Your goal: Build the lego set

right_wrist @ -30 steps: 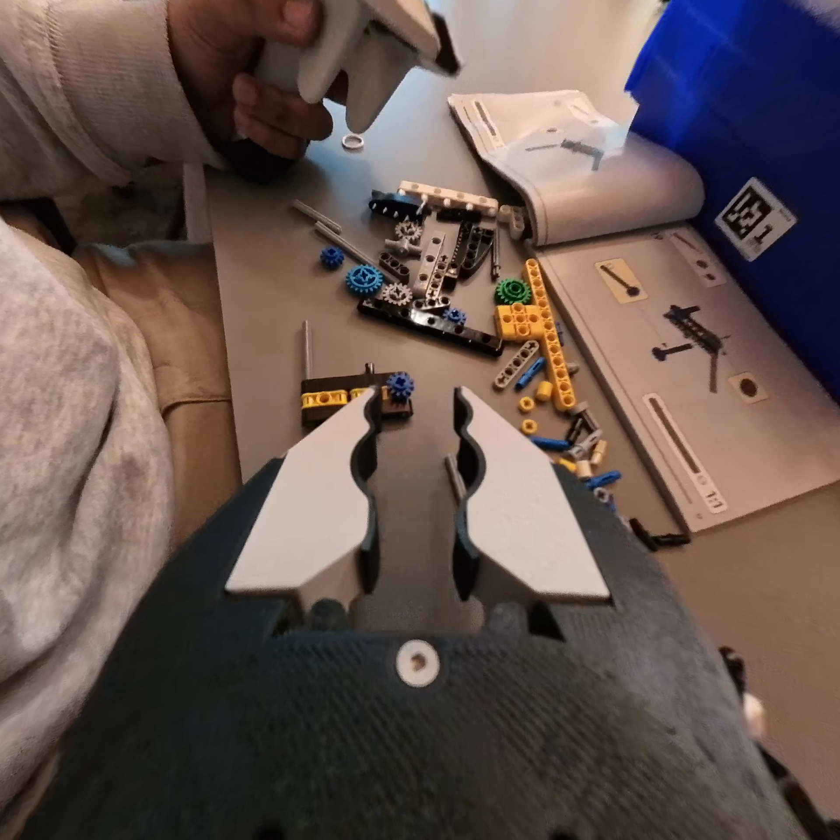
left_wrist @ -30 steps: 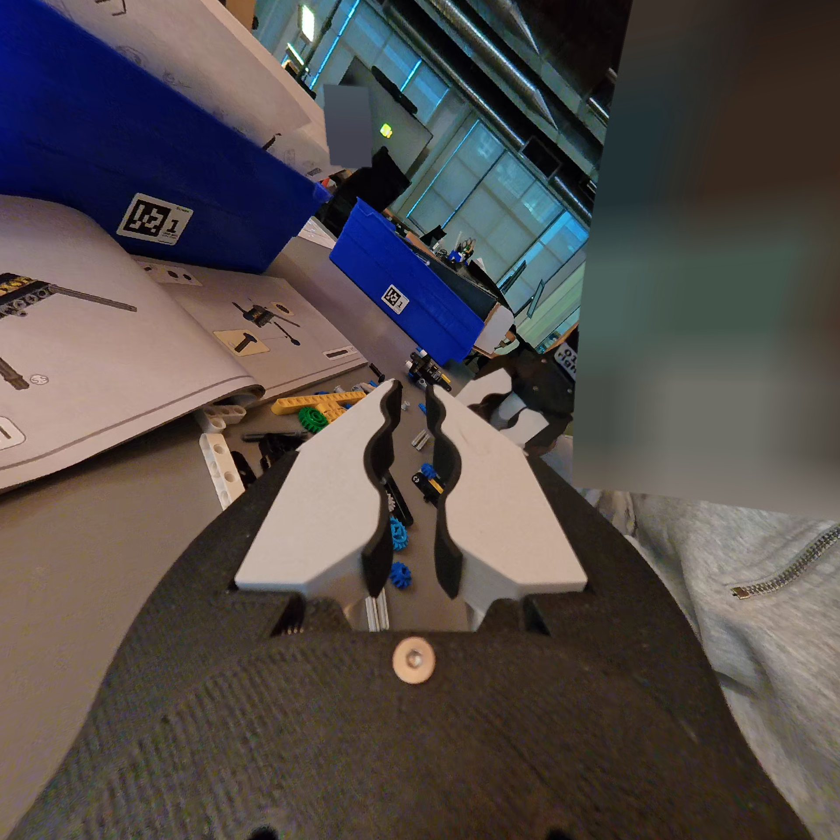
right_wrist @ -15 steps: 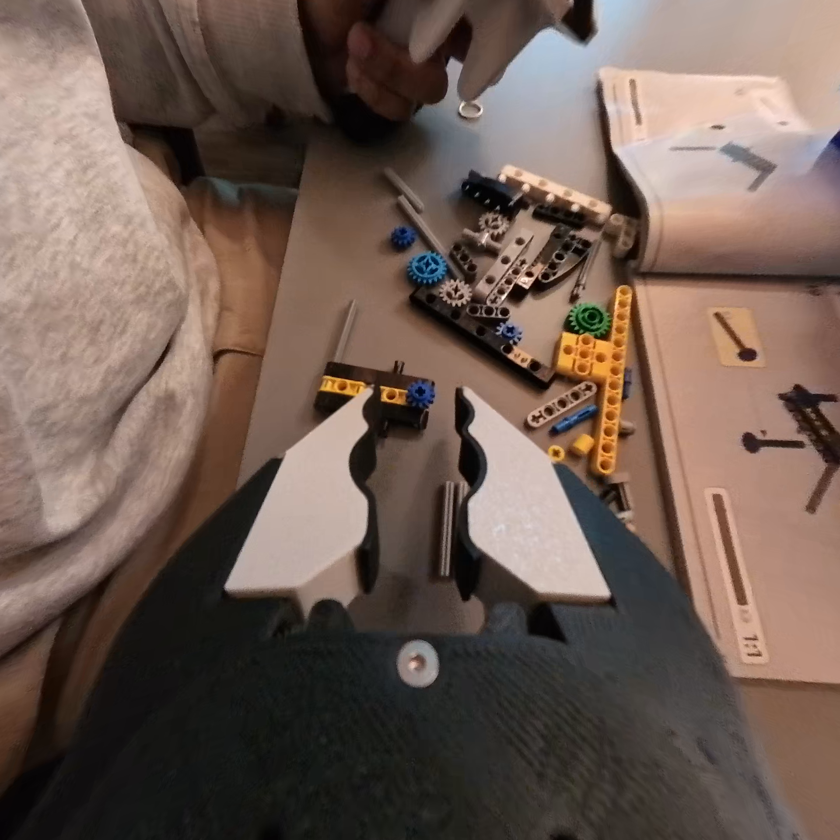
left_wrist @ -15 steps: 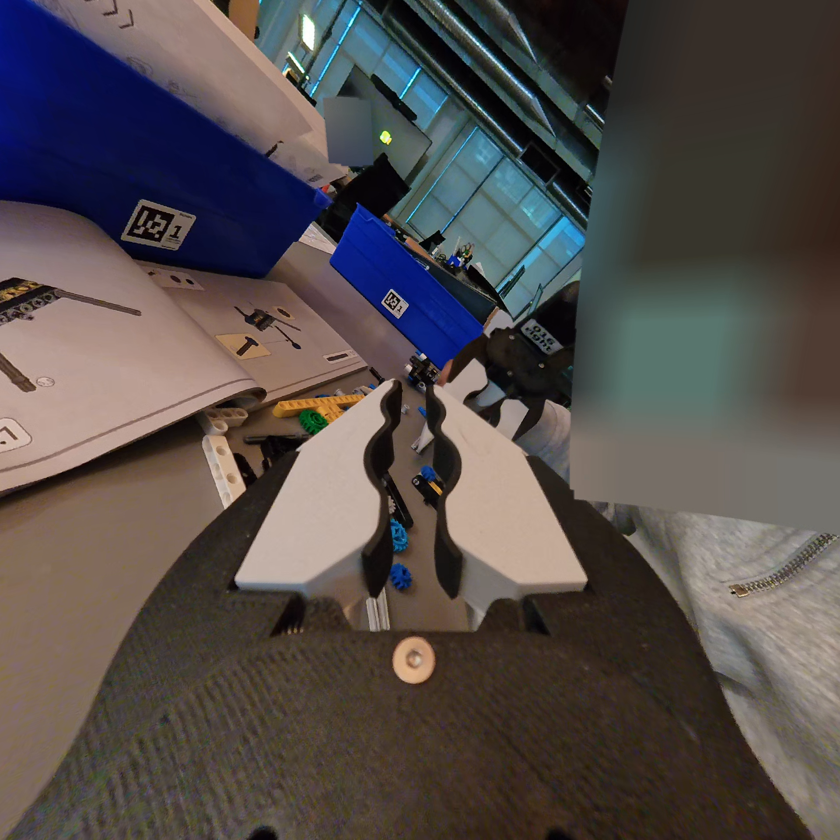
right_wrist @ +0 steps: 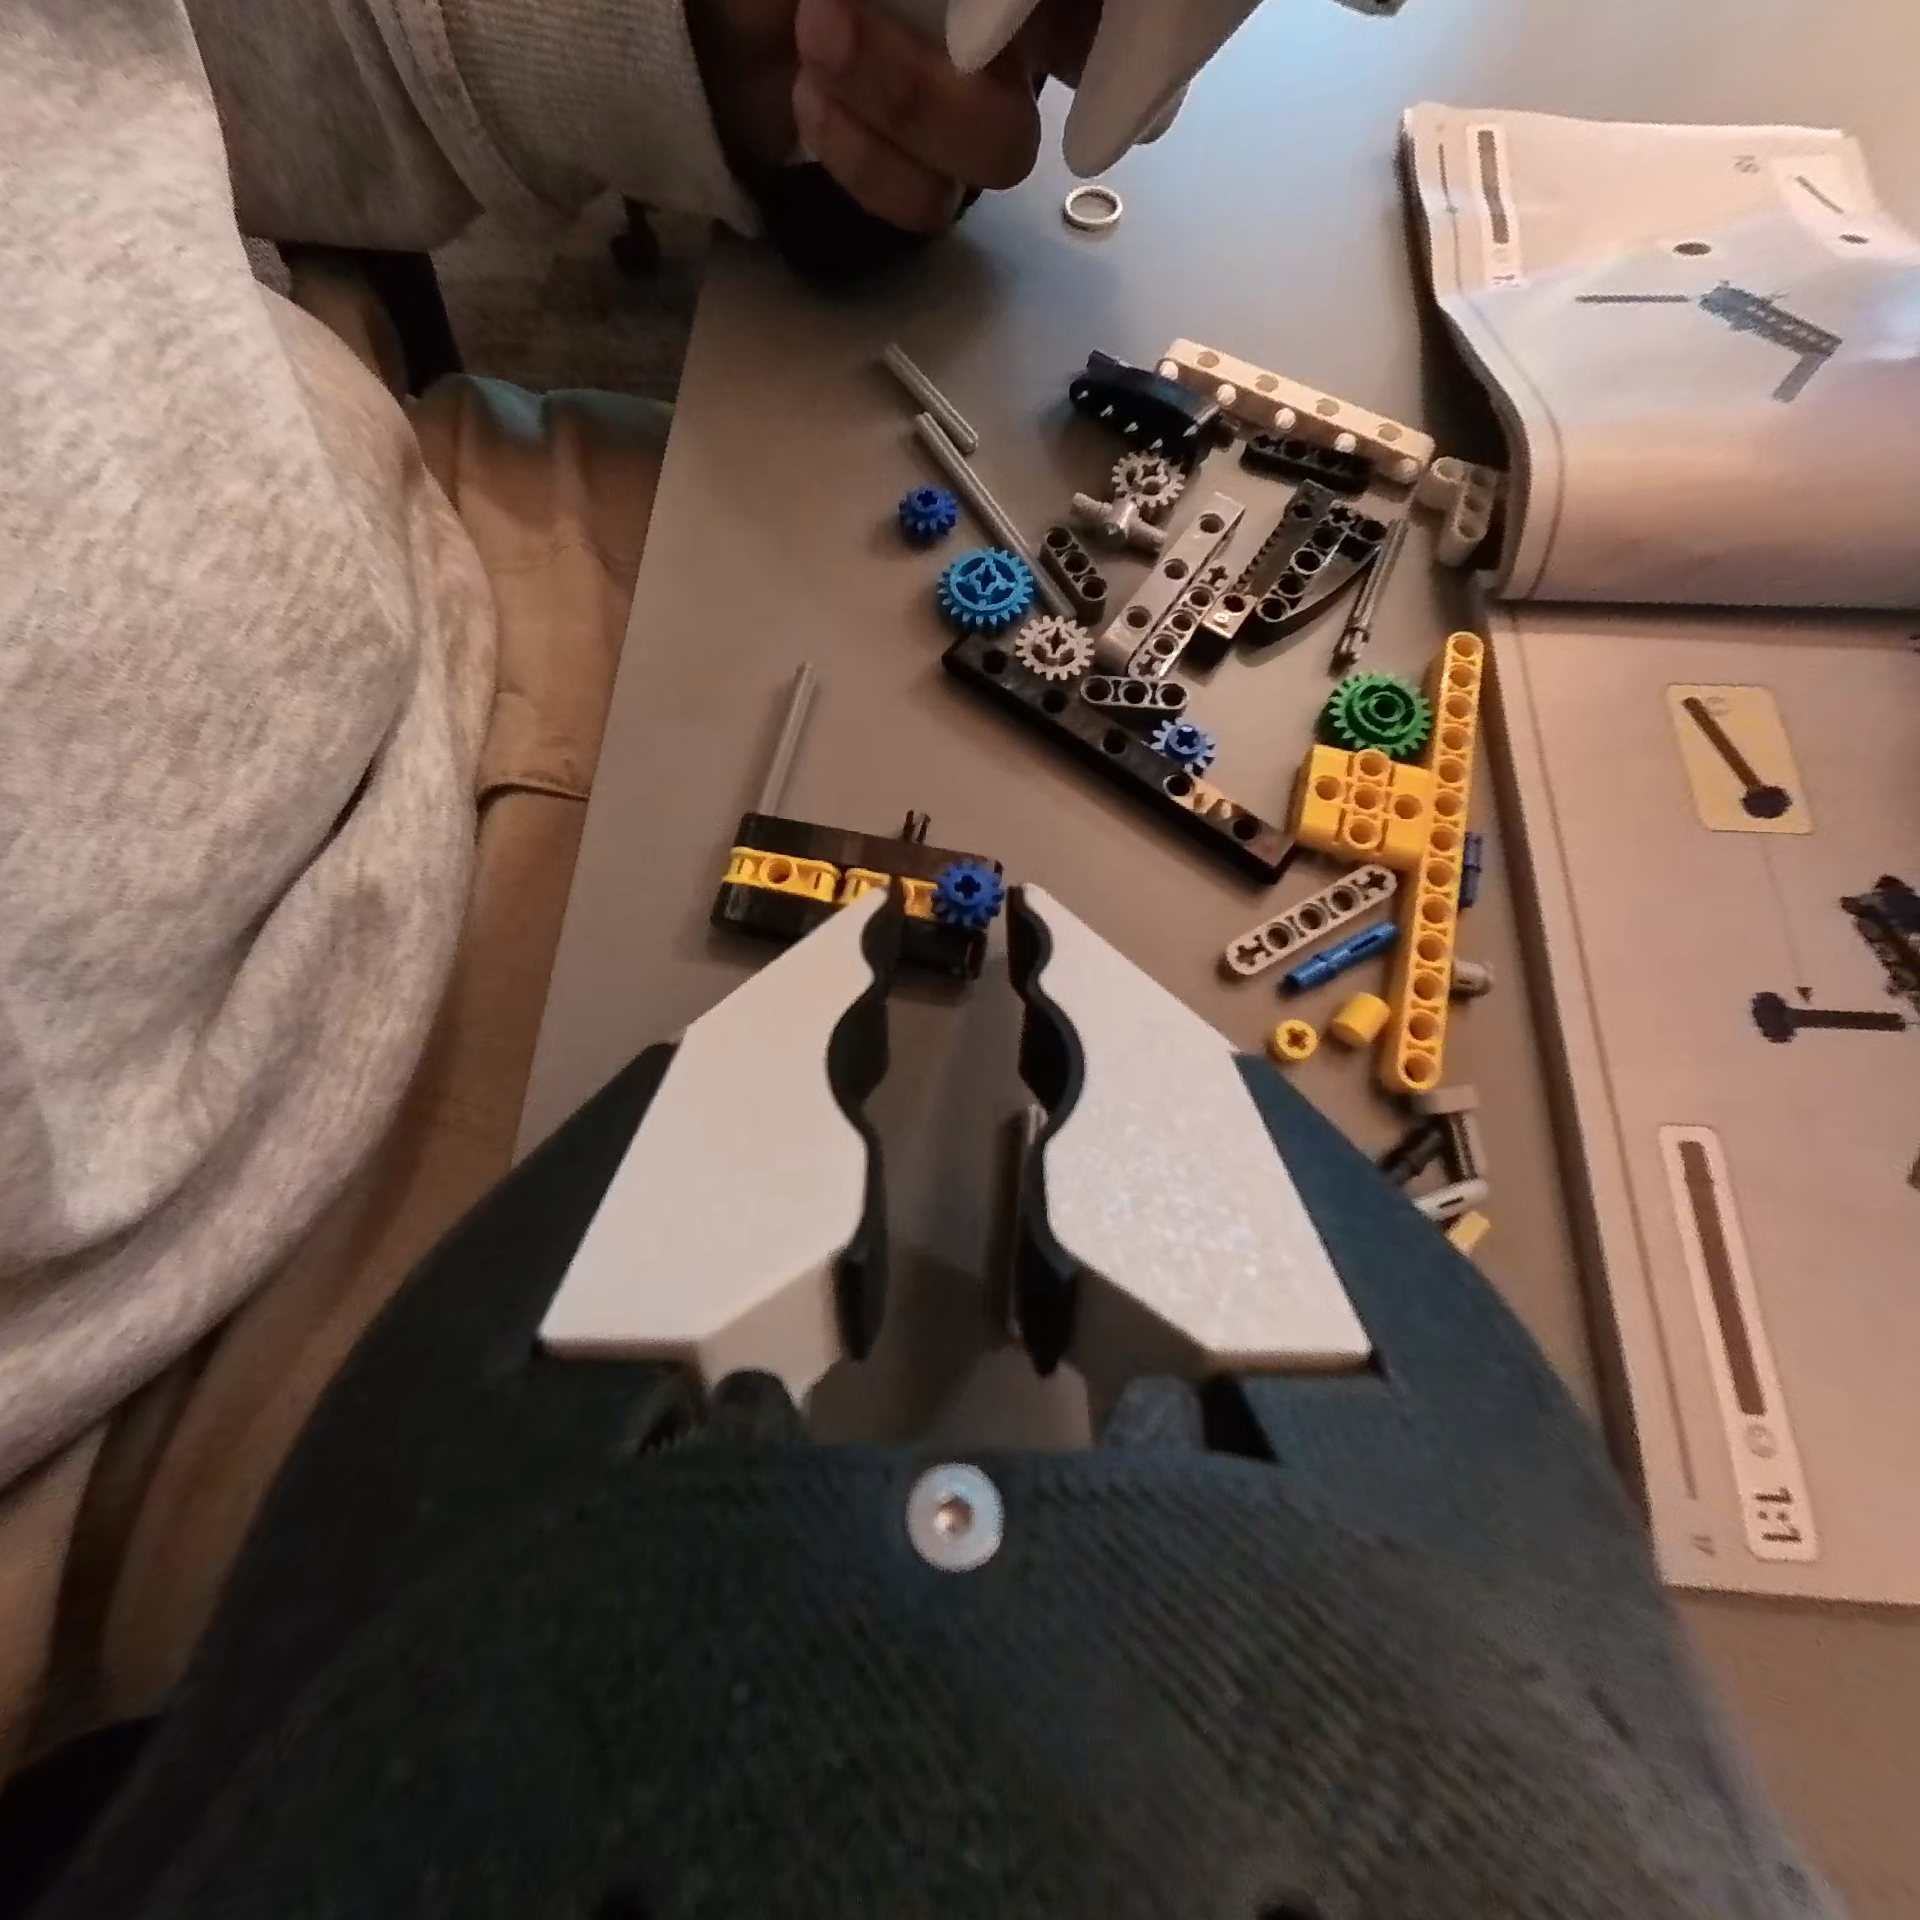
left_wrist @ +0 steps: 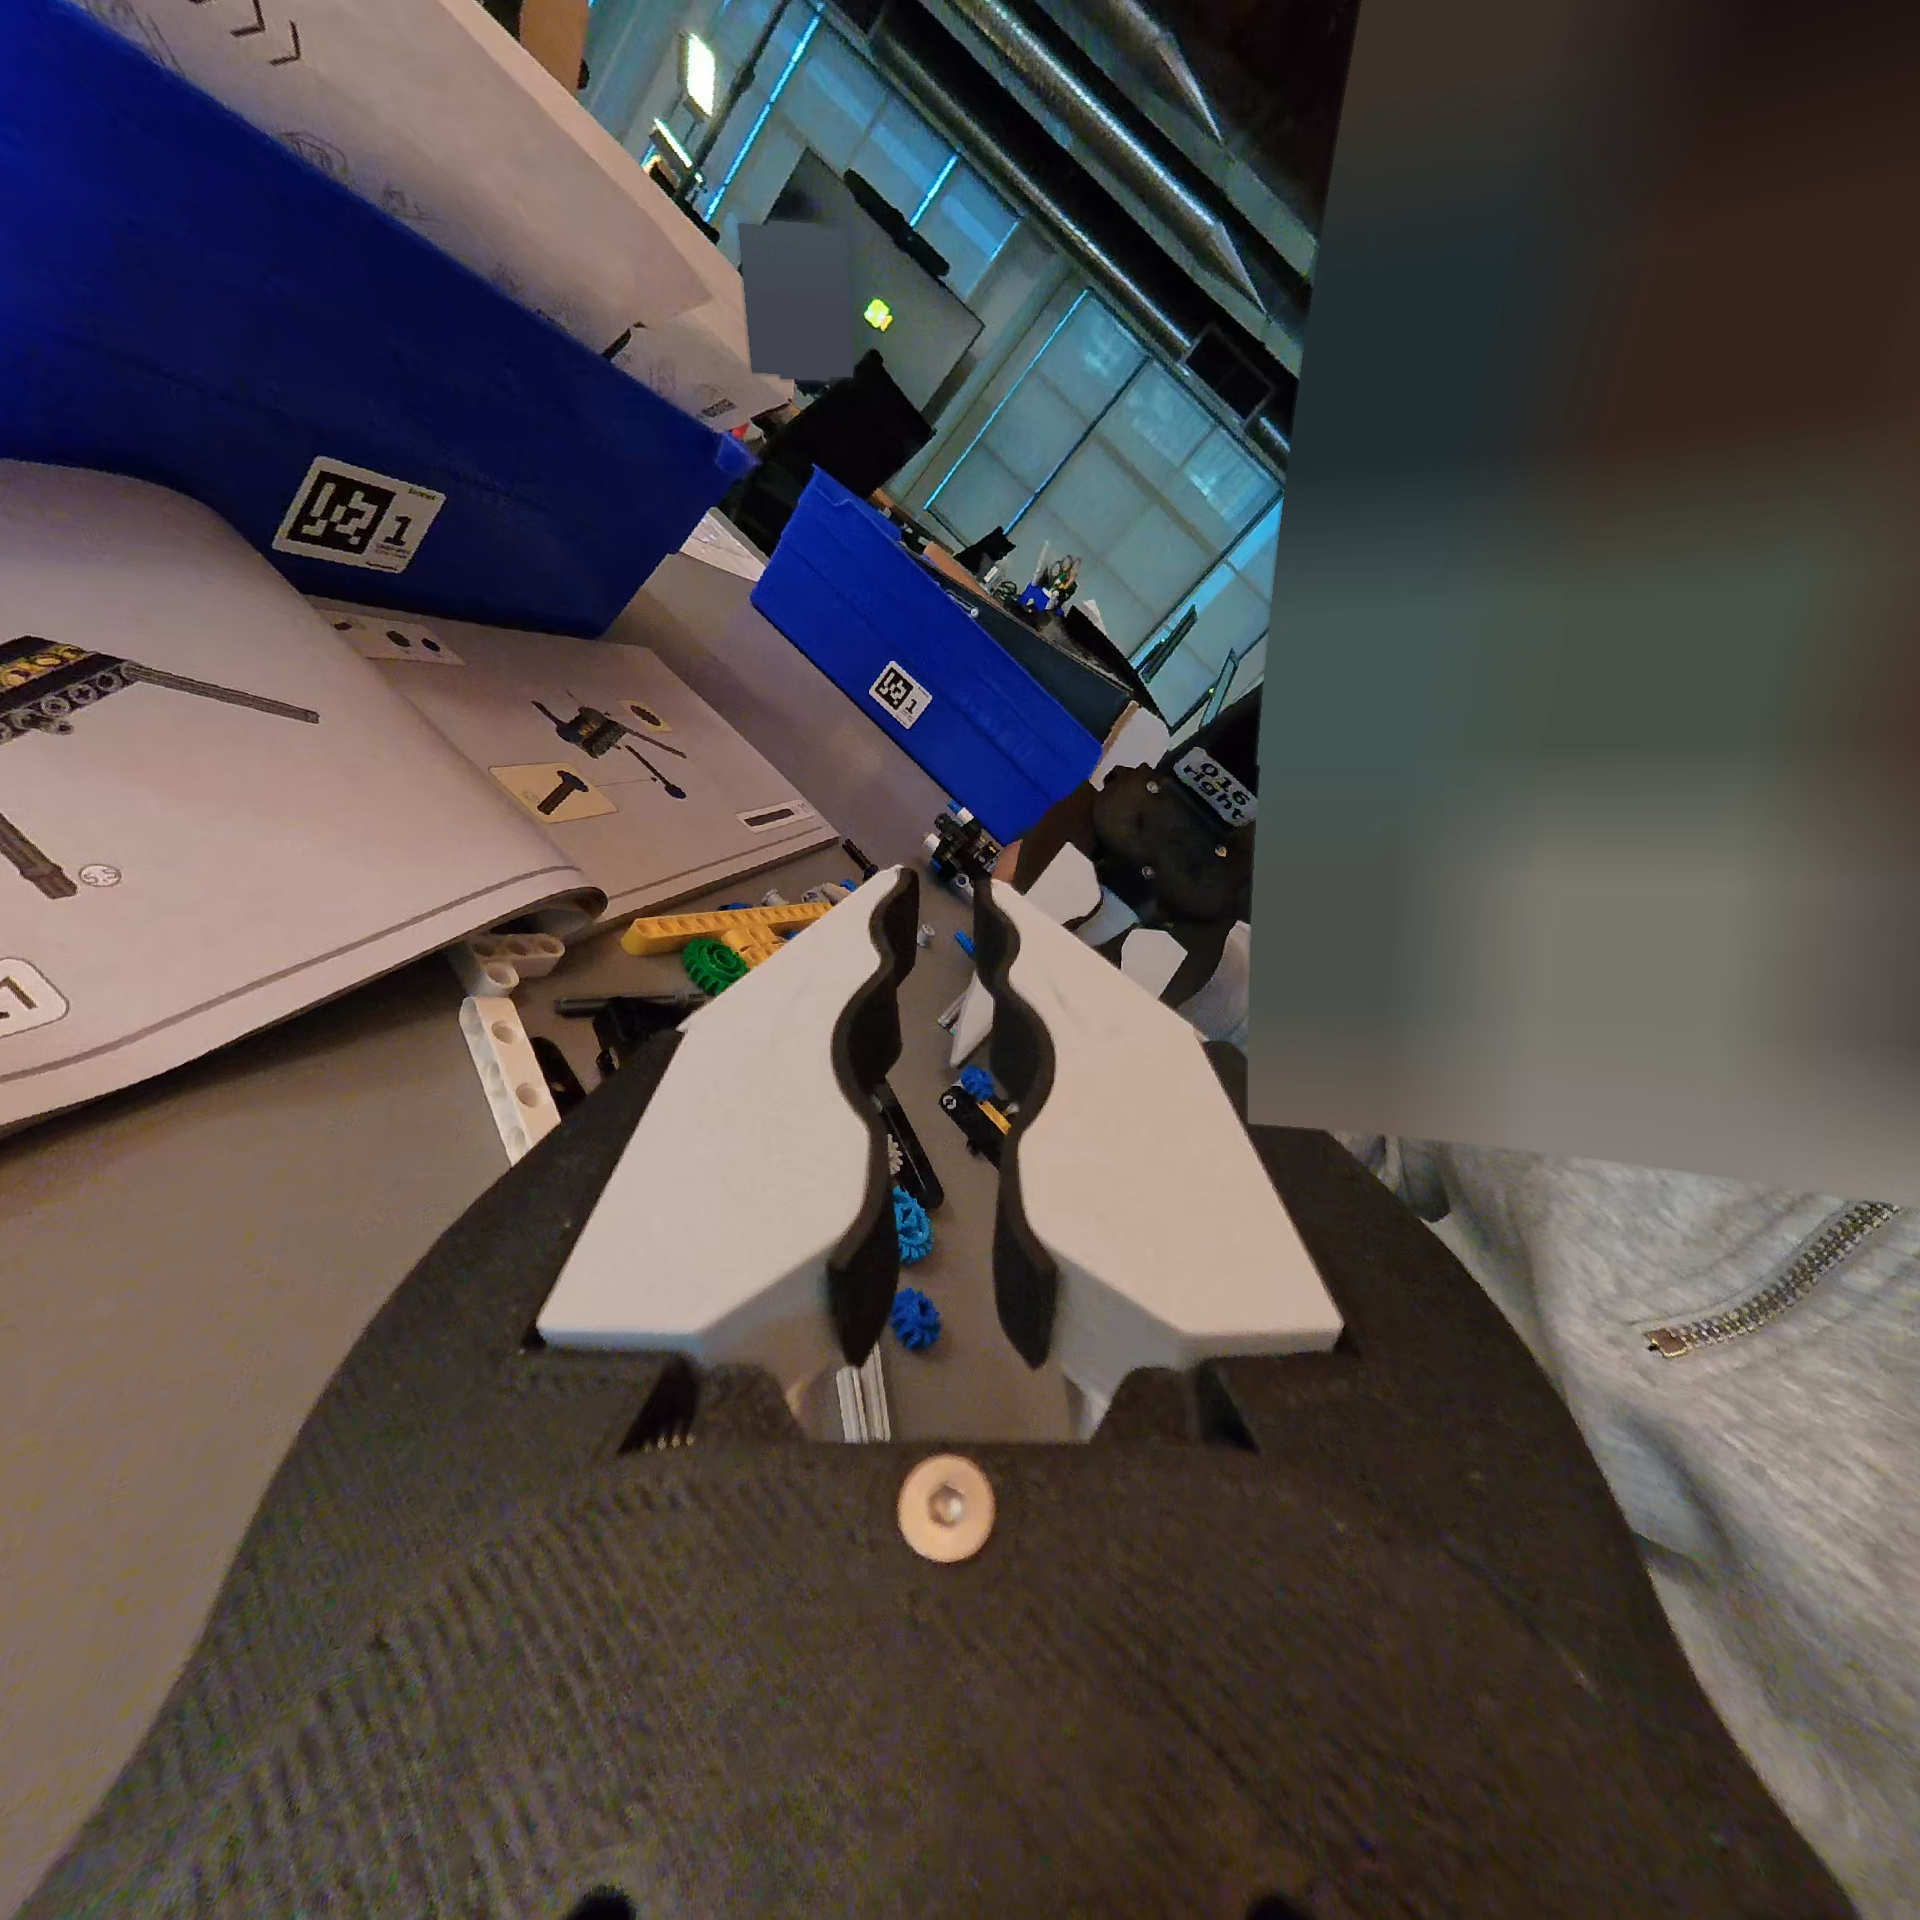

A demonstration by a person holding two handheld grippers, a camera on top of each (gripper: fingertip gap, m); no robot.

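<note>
Right gripper has been brought closer to the black-and-yellow lego assembly at 12 o'clock, jaws spread, nothing pinched. Left gripper is also held spread and empty. Loose lego pieces are scattered beyond; two blue bins at 11 o'clock, contents hidden.

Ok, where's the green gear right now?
In the right wrist view the green gear lies flat on the table, right of centre, against the long yellow beam and just above the yellow square block; the left wrist view shows it too.
</note>
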